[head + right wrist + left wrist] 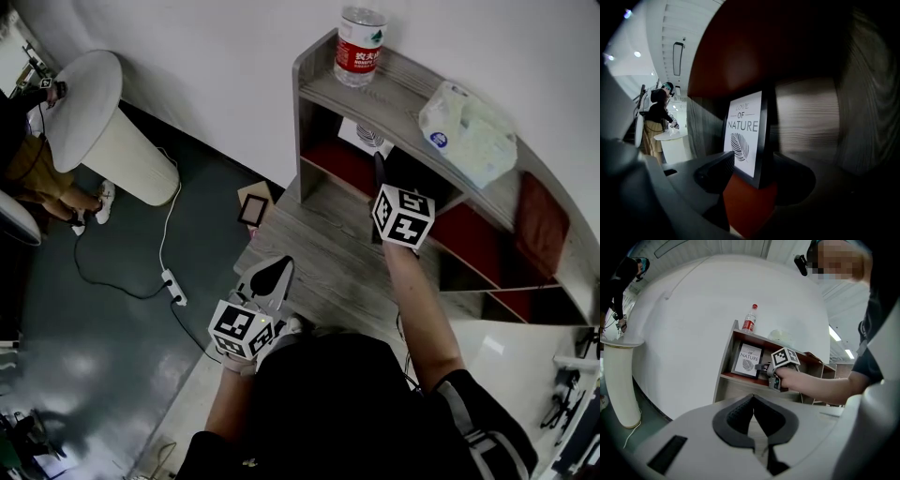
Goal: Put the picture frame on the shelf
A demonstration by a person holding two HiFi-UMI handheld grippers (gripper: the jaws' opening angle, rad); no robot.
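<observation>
Right gripper view: the right gripper (754, 161) has its jaws set wide, 1 on each side of the picture frame (744, 133), which stands upright on the red floor of a shelf (750, 208) compartment. The left gripper (753, 401) has its jaws together, holding nothing.

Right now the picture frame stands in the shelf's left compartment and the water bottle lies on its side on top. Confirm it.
Wrong on the water bottle: it stands upright on top of the shelf, as the left gripper view shows. The picture frame does stand in the left compartment.
</observation>
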